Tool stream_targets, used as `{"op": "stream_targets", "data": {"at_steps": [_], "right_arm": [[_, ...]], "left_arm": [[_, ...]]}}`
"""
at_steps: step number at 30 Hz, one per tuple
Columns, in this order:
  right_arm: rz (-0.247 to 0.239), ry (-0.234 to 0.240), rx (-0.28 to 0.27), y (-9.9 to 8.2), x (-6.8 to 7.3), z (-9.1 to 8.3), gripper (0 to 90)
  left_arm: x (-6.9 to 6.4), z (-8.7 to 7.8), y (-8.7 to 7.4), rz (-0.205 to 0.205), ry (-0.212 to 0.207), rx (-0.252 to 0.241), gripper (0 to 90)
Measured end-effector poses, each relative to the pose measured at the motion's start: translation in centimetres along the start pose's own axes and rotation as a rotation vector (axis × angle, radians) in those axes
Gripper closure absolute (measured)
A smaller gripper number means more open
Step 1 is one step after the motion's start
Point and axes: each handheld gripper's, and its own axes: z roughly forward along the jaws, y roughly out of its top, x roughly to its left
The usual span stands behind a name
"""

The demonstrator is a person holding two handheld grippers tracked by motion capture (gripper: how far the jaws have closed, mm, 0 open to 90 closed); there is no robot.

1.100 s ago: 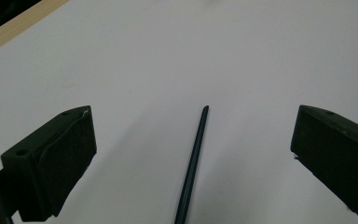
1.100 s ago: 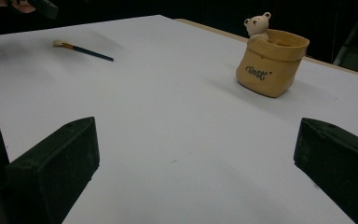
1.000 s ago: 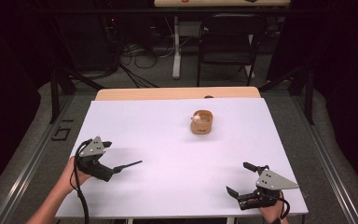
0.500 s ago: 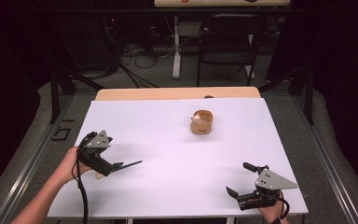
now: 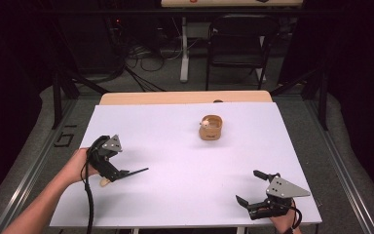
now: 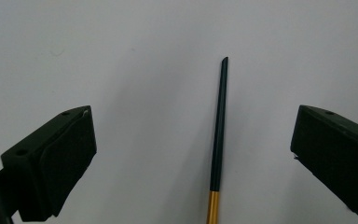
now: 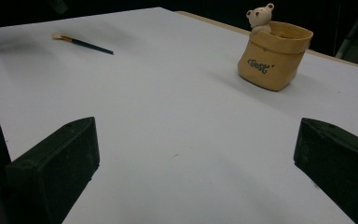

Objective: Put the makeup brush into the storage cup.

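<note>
A paintbrush [image 5: 129,172] with a dark handle, gold ferrule and pale bristles lies flat on the white table [image 5: 175,146] at the left. My left gripper [image 5: 111,168] hovers over its bristle end, tilted down. In the left gripper view the jaws of that gripper [image 6: 194,126] stand wide open with the brush handle [image 6: 219,126] on the table between them, nearer the right jaw and touching neither. My right gripper [image 5: 249,186] rests open near the front right corner, holding nothing [image 7: 196,154]. The brush [image 7: 84,43] shows far off in the right gripper view.
A tan sack-shaped pot [image 5: 210,128] with a small bear figure on its rim [image 7: 274,56] stands at the table's back centre. A wooden strip [image 5: 185,97] edges the far side. A chair [image 5: 238,44] and floor cables lie beyond.
My left gripper has risen and shifted a little forward and right over the brush. The brush, the pot and the right gripper have stayed put.
</note>
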Motion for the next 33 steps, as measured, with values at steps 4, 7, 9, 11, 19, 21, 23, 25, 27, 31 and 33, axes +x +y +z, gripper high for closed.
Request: {"op": "stream_targets", "data": {"at_steps": [4, 7, 9, 11, 19, 21, 23, 25, 27, 31, 33], "right_arm": [[-0.002, 0.002, 0.007, 0.0, 0.0, -0.1, 0.0], [0.002, 0.003, 0.007, -0.1, 0.0, -0.1, 0.0], [0.004, 0.003, 0.007, -0.1, -0.1, 0.0, 0.0], [0.004, 0.001, 0.009, -0.1, -0.1, -0.1, 0.0], [0.006, 0.000, 0.007, -0.1, 0.0, -0.1, 0.0], [0.006, 0.002, 0.010, -0.1, 0.0, -0.1, 0.0], [0.005, 0.001, 0.008, -0.1, 0.1, -0.1, 0.0], [0.005, 0.003, 0.007, -0.1, 0.0, -0.1, 0.0], [0.007, 0.001, 0.002, -0.1, 0.0, 0.0, 0.0], [0.003, 0.000, 0.000, -0.1, 0.0, 0.0, 0.0], [0.004, 0.000, 0.002, -0.1, 0.0, 0.0, 0.0]], "left_arm": [[0.0, 0.3, 0.3, 0.021, 0.005, 0.035, 0.2], [0.0, 0.6, 0.3, 0.033, 0.011, 0.071, 0.3], [0.0, 0.7, 0.4, 0.049, 0.007, 0.098, 0.3], [-0.3, 0.8, 0.5, 0.072, 0.022, 0.123, 1.7], [-0.8, 1.6, 0.6, 0.123, 0.017, 0.226, 0.1], [-0.9, 1.8, 0.6, 0.133, 0.023, 0.256, 0.2], [-0.9, 1.9, 0.5, 0.141, 0.015, 0.266, 2.7], [-0.9, 1.9, 0.5, 0.141, 0.007, 0.267, 8.2], [-0.8, 2.0, 0.4, 0.139, -0.003, 0.270, 12.0], [-0.7, 2.2, 0.2, 0.150, -0.020, 0.295, 18.1], [-0.7, 2.3, 0.1, 0.144, -0.032, 0.302, 22.6]]}}
